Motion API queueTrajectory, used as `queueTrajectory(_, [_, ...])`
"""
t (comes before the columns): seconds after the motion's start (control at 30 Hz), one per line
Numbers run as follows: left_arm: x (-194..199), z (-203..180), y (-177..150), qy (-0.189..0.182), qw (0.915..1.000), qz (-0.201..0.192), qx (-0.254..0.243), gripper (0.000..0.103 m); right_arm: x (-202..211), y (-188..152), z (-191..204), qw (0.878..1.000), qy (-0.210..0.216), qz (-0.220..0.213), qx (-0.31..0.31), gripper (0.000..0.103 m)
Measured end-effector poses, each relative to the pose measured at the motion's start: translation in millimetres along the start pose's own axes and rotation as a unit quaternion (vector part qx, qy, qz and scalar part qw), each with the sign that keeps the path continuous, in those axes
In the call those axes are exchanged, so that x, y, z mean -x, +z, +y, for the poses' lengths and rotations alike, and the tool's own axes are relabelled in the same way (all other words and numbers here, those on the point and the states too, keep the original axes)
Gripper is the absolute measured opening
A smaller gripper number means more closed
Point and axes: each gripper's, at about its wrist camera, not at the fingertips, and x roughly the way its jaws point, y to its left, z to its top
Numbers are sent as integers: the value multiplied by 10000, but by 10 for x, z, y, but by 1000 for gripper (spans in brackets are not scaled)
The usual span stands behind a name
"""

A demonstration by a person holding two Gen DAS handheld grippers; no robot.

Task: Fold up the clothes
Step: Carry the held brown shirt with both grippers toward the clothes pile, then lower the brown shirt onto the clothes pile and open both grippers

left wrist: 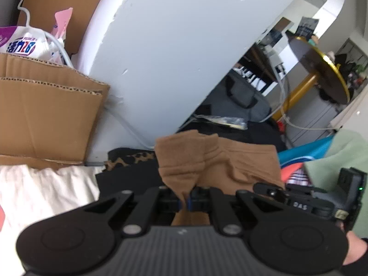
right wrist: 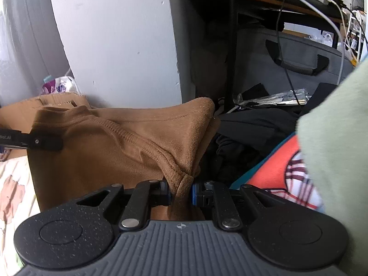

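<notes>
1. A brown knit garment [left wrist: 216,161] is pinched by the left gripper [left wrist: 185,201] at 6 o'clock.
2. Its bunched hem is clamped by the right gripper [right wrist: 181,193].
3. Slippage is risked if the right gripper's hold loosens.

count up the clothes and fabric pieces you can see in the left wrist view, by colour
brown: 1, the brown garment pinched in the left gripper
black: 1, black cloth
leopard print: 1
white: 1, white fabric
pale green: 1, green cloth
blue and orange: 1, printed piece
total: 6
</notes>
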Motion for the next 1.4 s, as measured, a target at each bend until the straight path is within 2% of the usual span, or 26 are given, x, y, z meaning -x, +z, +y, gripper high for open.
queueTrajectory(0.27, [-275, 128, 50, 332, 9994, 123, -9, 5, -325, 55, -42, 9998, -88, 162, 31, 16])
queueTrajectory(0.63, [-620, 368, 61, 792, 9962, 174, 314, 6, -836, 90, 28, 9967, -423, 571, 399, 16])
queueTrajectory(0.67, [-647, 385, 63, 832, 9958, 181, 340, 10, -882, 92, 24, 9962, -452, 622, 400, 16])
queueTrajectory(0.77, [-687, 418, 54, 892, 9948, 185, 447, 12, -992, 103, 12, 9944, -582, 764, 450, 21])
queueTrajectory(0.8, [-697, 429, 50, 908, 9945, 185, 485, 13, -1024, 107, 8, 9936, -632, 810, 474, 28])
queueTrajectory(0.83, [-695, 430, 45, 939, 9942, 189, 492, 19, -1055, 111, 4, 9927, -683, 856, 499, 35])
queueTrajectory(0.87, [-679, 420, 39, 991, 9938, 200, 456, 37, -1075, 114, -6, 9919, -736, 904, 502, 37])
queueTrajectory(0.93, [-646, 400, 28, 1096, 9930, 221, 384, 51, -1084, 124, -32, 9903, -836, 1002, 476, 39])
queueTrajectory(1.0, [-605, 385, 18, 1171, 9923, 247, 323, 50, -1039, 129, -46, 9894, -821, 1120, 420, 40])
queueTrajectory(1.1, [-484, 376, 9, 1163, 9924, 260, 303, 50, -895, 138, -25, 9909, -762, 1039, 392, 40])
queueTrajectory(1.23, [-303, 271, -29, 1125, 9934, 167, 124, 50, -679, 161, 33, 9940, -696, 758, 360, 39])
queueTrajectory(1.3, [-238, 199, -68, 1042, 9944, 160, 24, 50, -624, 173, 50, 9956, -582, 674, 293, 36])
queueTrajectory(1.4, [-144, 92, -135, 996, 9950, 105, -36, 49, -623, 116, 80, 9963, -529, 645, 213, 19])
